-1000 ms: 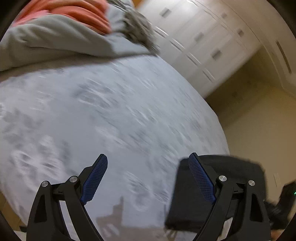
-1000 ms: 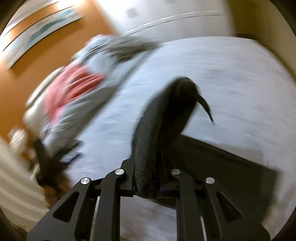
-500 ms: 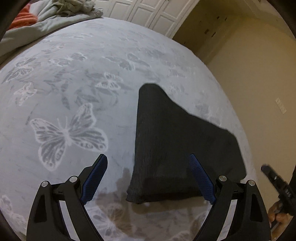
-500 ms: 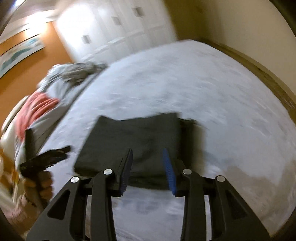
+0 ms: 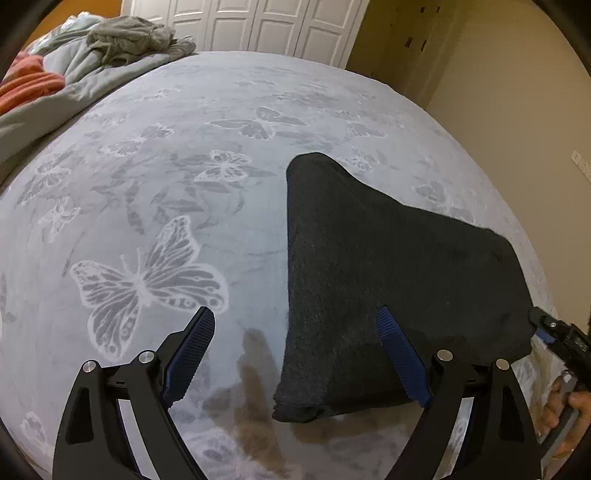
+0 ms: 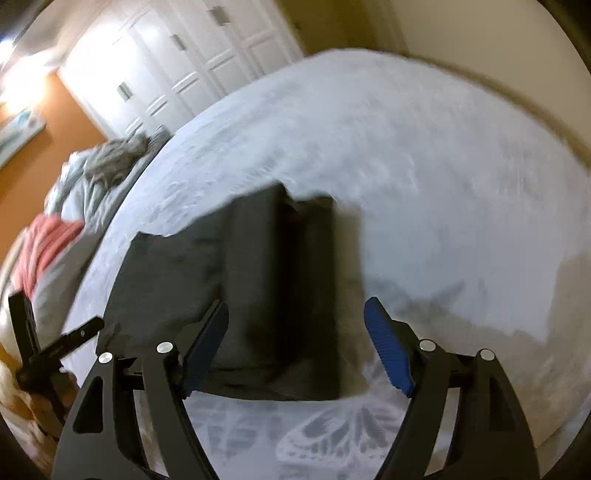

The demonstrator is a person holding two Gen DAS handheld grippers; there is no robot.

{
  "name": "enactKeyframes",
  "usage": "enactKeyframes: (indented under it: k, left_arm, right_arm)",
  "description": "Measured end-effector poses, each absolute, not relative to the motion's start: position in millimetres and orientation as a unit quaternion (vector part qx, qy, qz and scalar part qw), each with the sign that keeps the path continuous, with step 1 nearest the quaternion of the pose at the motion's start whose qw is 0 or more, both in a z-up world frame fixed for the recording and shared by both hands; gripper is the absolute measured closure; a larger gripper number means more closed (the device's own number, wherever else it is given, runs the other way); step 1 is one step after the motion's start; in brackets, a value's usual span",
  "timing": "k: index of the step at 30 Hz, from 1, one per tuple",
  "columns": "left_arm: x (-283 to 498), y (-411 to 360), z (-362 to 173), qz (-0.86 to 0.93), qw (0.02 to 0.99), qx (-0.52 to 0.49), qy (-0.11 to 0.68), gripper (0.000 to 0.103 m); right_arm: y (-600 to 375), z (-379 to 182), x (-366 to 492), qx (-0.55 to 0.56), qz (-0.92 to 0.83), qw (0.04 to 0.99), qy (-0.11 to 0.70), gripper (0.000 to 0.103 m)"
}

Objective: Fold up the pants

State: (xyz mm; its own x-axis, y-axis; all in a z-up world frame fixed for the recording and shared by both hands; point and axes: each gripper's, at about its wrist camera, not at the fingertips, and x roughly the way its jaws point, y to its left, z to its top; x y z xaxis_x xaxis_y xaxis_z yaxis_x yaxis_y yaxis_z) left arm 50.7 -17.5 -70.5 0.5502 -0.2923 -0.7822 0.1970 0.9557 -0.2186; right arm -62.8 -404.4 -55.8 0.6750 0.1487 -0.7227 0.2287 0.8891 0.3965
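Tongs (image 6: 295, 350) wide over crosswise pants (image 6: 236, 295)

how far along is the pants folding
Mostly done: the dark pants lie folded into a compact stack on the butterfly bedspread. Nothing is in hand: the right tongs have just been opening and press nothing; the left tongs are open too. Possibly a final tidy remains.

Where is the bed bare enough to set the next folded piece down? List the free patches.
Free: the butterfly bedspread between the black pants and the grey blanket heap; also the far stretch toward the white closet doors. Crowded: the heap's corner.
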Motion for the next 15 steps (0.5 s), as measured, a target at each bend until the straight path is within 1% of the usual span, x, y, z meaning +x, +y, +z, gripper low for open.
enactKeyframes:
  k: [2,8,10,11,12,13,15]
  left_arm:
    - [49.7,-19.9,-72.5,-0.140,0.879,-0.045,0.453,0.016]
    - [48.8,-21.6,-78.2,-0.140,0.875,-0.043,0.460,0.016]
    - [49.3,-21.3,-79.4,-0.143,0.872,-0.049,0.465,0.016]
    - [48.9,-21.4,-79.4,-0.145,0.871,-0.051,0.466,0.016]
    - [48.7,-21.3,-78.7,-0.148,0.871,-0.055,0.465,0.016]
    - [47.4,-21.0,-77.1,-0.152,0.872,-0.059,0.462,0.016]
    - [41.2,-24.2,-69.3,-0.178,0.874,-0.067,0.447,0.016]
  right_arm:
    - [-410.1,-66.2,-61.3,0.276,-0.027,0.869,0.410,0.024]
    - [-394.7,-59.8,-54.4,0.271,-0.007,0.877,0.396,0.023]
    - [-396.1,-49.0,-61.0,0.260,-0.025,0.894,0.365,0.023]
    - [-393.6,-47.3,-63.0,0.252,-0.034,0.902,0.349,0.027]
    - [-392.4,-41.1,-66.7,0.240,-0.039,0.912,0.329,0.046]
    - [-393.7,-33.9,-66.5,0.230,-0.035,0.920,0.314,0.058]
    - [-402.1,-22.6,-58.0,0.223,-0.027,0.922,0.314,0.056]
